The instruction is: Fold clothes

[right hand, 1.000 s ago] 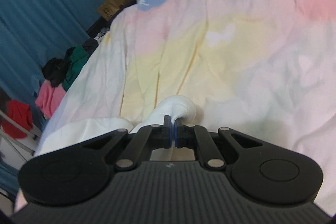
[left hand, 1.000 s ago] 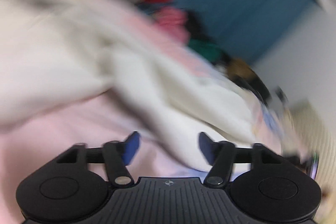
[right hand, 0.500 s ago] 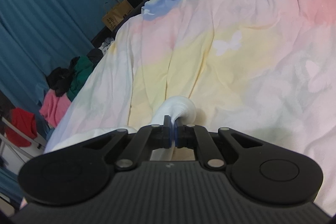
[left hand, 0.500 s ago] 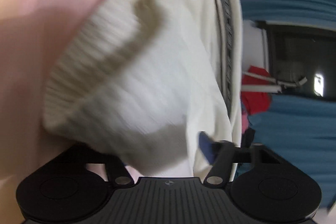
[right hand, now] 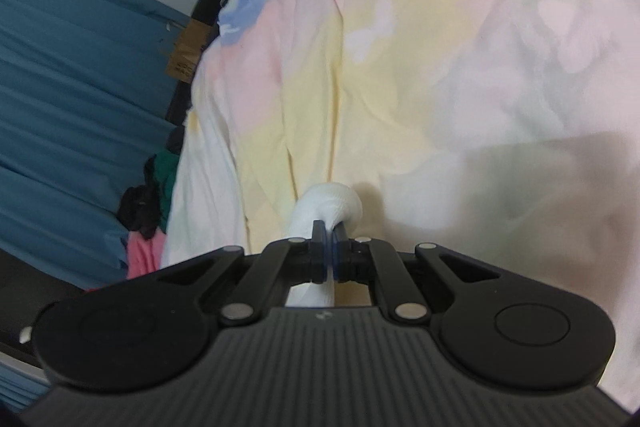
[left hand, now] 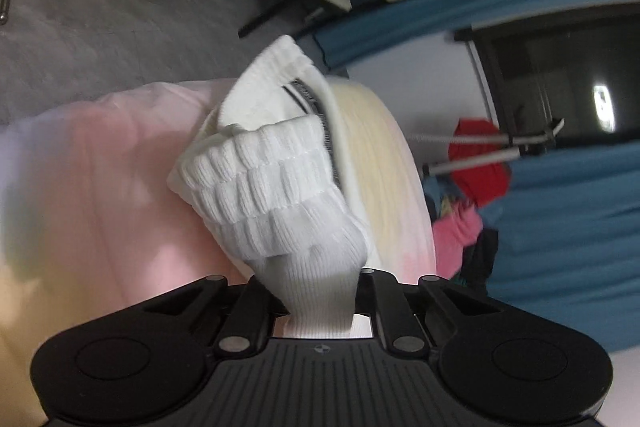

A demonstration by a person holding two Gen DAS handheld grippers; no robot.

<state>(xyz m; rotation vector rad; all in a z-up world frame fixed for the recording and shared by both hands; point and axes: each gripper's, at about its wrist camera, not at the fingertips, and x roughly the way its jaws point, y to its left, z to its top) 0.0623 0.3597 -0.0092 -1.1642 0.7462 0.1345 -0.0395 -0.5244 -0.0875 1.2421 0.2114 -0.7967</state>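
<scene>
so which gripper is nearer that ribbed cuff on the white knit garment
Left. The left gripper pinches the white knit garment just below its ribbed cuff; the right gripper shows no cuff.

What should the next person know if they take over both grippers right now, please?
Left gripper: shut on the white knit garment, ribbed cuff bunched ahead of the fingers.
Right gripper: shut on a fold of white fabric, above the pastel bedspread.
Done: both grips taken.
Left: no fold visible yet; lay it flat on the bedspread and fold. Whether both hold the same piece cannot be told.
</scene>
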